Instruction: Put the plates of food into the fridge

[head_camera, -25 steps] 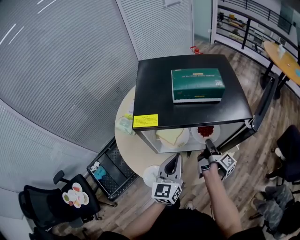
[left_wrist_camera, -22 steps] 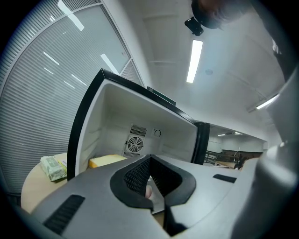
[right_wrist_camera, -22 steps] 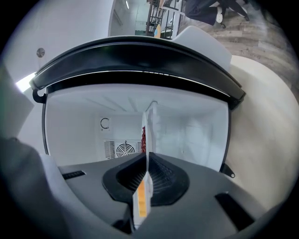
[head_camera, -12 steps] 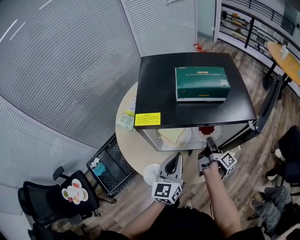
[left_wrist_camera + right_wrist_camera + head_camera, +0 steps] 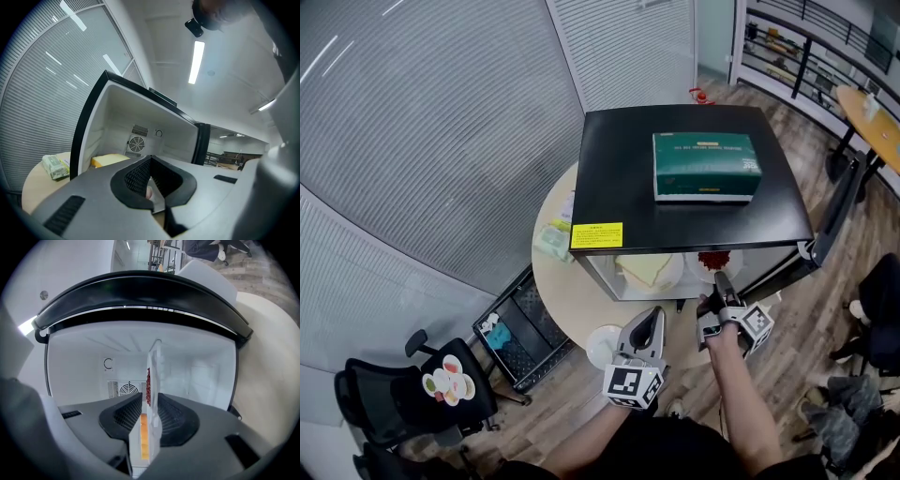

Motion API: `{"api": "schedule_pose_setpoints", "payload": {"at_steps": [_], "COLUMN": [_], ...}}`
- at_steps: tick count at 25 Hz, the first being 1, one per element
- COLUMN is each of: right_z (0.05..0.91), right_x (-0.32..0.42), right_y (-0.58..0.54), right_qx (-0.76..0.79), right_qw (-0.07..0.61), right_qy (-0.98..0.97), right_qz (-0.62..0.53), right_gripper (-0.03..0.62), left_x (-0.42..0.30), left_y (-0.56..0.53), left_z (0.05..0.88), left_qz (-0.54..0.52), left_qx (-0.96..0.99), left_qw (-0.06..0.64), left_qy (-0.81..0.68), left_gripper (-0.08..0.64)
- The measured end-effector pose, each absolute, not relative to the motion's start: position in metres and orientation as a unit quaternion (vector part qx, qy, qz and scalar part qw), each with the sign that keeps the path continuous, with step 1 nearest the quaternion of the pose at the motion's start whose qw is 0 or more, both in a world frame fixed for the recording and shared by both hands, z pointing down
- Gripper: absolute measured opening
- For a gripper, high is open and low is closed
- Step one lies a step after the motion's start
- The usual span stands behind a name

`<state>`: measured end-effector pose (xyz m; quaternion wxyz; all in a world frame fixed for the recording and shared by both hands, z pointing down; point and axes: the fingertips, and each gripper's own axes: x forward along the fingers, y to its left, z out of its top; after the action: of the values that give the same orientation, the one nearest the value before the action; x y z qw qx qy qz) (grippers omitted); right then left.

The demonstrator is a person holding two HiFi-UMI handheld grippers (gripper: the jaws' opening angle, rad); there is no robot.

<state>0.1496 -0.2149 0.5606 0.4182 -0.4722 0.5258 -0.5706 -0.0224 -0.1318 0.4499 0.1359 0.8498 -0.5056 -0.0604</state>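
A black mini fridge (image 5: 694, 187) stands open on a round table (image 5: 572, 300). Inside it sit a plate of yellow food (image 5: 649, 270) and, to its right, a white plate of red food (image 5: 712, 262). My right gripper (image 5: 719, 286) is at the fridge's mouth with that plate's rim (image 5: 154, 376) edge-on between its jaws. The jaws are opening and the pads stand just off the rim. My left gripper (image 5: 647, 323) hovers lower left of the opening, shut and holding nothing. In the left gripper view the yellow food (image 5: 110, 161) lies on the fridge floor ahead.
A green box (image 5: 707, 167) lies on the fridge top. The fridge door (image 5: 834, 216) hangs open at the right. A white dish (image 5: 603, 347) sits on the table's near edge by my left gripper. A wrapped packet (image 5: 553, 242) lies left of the fridge.
My right gripper has edged slightly up toward the fridge's mouth. The left gripper has stayed put. The head view has shifted a little.
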Motion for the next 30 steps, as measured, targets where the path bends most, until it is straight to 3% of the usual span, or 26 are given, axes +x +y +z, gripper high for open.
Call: {"api": "schedule_pose_setpoints", "payload": {"at_steps": [15,21,22,24,30], "right_z": [0.57,0.588,0.587,0.581,0.548], "right_x": [0.147,0.136,0.138,0.142,0.161], "right_y": [-0.189,-0.142,-0.134,-0.117,-0.077], "right_qx": [-0.478,-0.491,-0.5,-0.52,-0.553], "right_qw": [0.39,0.266,0.248,0.222,0.158], "right_qy": [0.541,0.618,0.629,0.641,0.7], "right_qz": [-0.573,-0.554,-0.541,-0.518,-0.423], "right_gripper": [0.113,0.11,0.102,0.017,0.009], "left_x": [-0.02,-0.015,-0.013,-0.008,0.006], "left_y": [-0.122,-0.106,-0.102,-0.093,-0.055], "left_z": [0.452,0.455,0.455,0.453,0.449], "left_qz": [-0.055,-0.05,-0.049,-0.048,-0.049], "left_qx": [0.851,0.852,0.853,0.854,0.853], "left_qw": [0.137,0.137,0.136,0.135,0.138], "left_qy": [-0.504,-0.502,-0.501,-0.5,-0.501], "left_gripper": [0.003,0.005,0.003,0.005,0.005]}}
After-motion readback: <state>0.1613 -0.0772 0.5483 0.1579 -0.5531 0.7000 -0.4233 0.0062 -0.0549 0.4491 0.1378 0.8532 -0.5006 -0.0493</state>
